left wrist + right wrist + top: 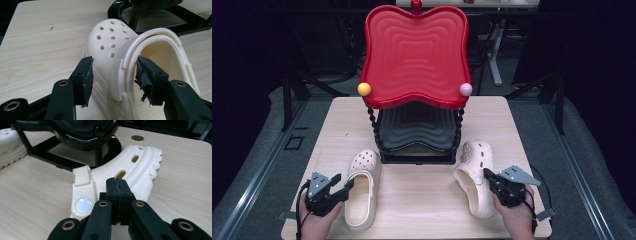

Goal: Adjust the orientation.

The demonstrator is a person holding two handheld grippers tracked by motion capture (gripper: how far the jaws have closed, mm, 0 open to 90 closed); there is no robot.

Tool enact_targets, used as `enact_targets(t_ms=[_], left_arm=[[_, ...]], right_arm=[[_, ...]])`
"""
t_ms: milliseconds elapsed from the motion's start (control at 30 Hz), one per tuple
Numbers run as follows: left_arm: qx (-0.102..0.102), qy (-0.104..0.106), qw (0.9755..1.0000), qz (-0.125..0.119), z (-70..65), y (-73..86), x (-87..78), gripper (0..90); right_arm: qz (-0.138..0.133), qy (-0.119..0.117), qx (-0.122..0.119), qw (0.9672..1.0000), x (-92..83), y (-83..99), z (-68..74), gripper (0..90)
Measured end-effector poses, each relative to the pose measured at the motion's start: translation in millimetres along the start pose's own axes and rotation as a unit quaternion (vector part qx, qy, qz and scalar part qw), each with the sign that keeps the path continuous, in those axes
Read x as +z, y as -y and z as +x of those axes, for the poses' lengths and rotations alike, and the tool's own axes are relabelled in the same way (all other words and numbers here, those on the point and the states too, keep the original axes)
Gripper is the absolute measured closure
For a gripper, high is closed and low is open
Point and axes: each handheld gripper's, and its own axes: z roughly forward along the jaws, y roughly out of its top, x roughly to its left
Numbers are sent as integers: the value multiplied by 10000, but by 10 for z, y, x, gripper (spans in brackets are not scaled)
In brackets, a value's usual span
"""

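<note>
Two cream clogs lie on the wooden table (422, 200). The left clog (362, 192) (110, 42) rests sole down with its toe toward the stand. My left gripper (343, 186) (113, 75) is open, its jaws astride that clog's side wall: one pad outside, the other inside the foot opening. The right clog (472, 165) (135, 170) is tipped onto its side, treaded sole facing right. My right gripper (488, 176) (117, 185) is shut, its tips together right at this clog's side near the strap rivet, with nothing seen between them.
A two-tier stand sits at the table's back middle: a red wavy tray (416, 55) on top, a black tray (417, 130) below, just behind the clogs. A yellow ball (364, 89) and a pink ball (466, 89) cap its posts. Bare table lies between the clogs.
</note>
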Motion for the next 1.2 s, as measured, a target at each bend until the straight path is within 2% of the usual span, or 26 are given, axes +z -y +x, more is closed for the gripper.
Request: enact_targets(t_ms=[33, 100, 133, 167, 233, 267, 300, 333, 433, 467, 500, 533, 567, 600, 633, 700, 767, 833, 867, 900, 933, 967, 1033, 1067, 1100, 1200], left_arm=[[4, 2, 10000, -13, -4, 0, 0, 478], [16, 5, 10000, -16, -10, -1, 3, 478], [18, 14, 10000, -33, -11, -5, 3, 478], [12, 23, 10000, -40, -11, -11, -1, 478], [9, 30, 10000, -68, -15, -18, -4, 478], [9, 35, 10000, -72, -18, -20, -2, 478], [13, 34, 10000, -56, -21, -24, -3, 478], [13, 34, 10000, -56, -21, -24, -3, 478], [23, 47, 9999, -89, -28, -33, -2, 478], [33, 55, 9999, -97, -30, -35, -3, 478], [37, 62, 9999, -95, -33, -35, -1, 478], [43, 64, 9999, -86, -34, -34, 2, 478], [45, 72, 9999, -70, -34, -32, 4, 478], [45, 74, 9999, -64, -33, -31, 6, 478], [43, 74, 9999, -61, -32, -30, 6, 478], [36, 79, 9999, -68, -25, -33, 0, 478], [26, 81, 9999, -72, -14, -32, -1, 478], [13, 90, 9999, -45, -7, -28, -1, 478], [12, 88, 10000, -38, -6, -26, -1, 478], [9, 84, 10000, -43, -8, -26, -3, 478], [10, 77, 10000, -50, -9, -27, -7, 478], [0, 74, 9999, -72, -11, -28, -12, 478], [-2, 70, 9999, -90, -14, -28, -20, 478], [0, 67, 9999, -89, -14, -28, -22, 478], [-2, 65, 9999, -83, -13, -26, -22, 478], [-11, 50, 10000, -68, -10, -24, -16, 478]], right_arm=[[0, 0, 0, 10000, 0, 0, 0, 900], [7, 72, 113, 9999, -40, 16, -76, 900], [53, 128, 226, 9996, -75, 33, -162, 900], [53, 128, 226, 9996, -75, 33, -162, 900], [139, 176, 447, 9987, -114, 65, -289, 899], [139, 176, 447, 9987, -114, 65, -289, 899], [192, 205, 617, 9977, -129, 93, -371, 899], [192, 205, 617, 9977, -129, 93, -371, 899], [284, 272, 822, 9958, -134, 139, -471, 900], [399, 306, 962, 9941, -113, 178, -539, 900], [399, 306, 962, 9941, -113, 178, -539, 900], [495, 267, 1105, 9923, -95, 209, -600, 899], [594, 36, 1431, 9879, -48, 279, -700, 900], [594, 36, 1431, 9879, -48, 279, -700, 900], [651, -52, 1590, 9851, -19, 313, -737, 900], [863, -19, 1660, 9823, 42, 367, -784, 900], [920, -154, 1779, 9796, 89, 402, -806, 900], [950, -78, 1695, 9809, 99, 389, -792, 900], [962, 77, 1505, 9839, 94, 372, -761, 893], [962, 77, 1505, 9839, 94, 372, -761, 893], [936, 261, 1376, 9857, 77, 357, -738, 877], [831, 374, 1292, 9874, 53, 338, -727, 867], [586, 522, 1279, 9887, -19, 285, -711, 850], [195, 521, 1322, 9897, -100, 232, -663, 850], [195, 521, 1322, 9897, -100, 232, -663, 850], [-118, 439, 1039, 9935, -158, 167, -563, 856]])
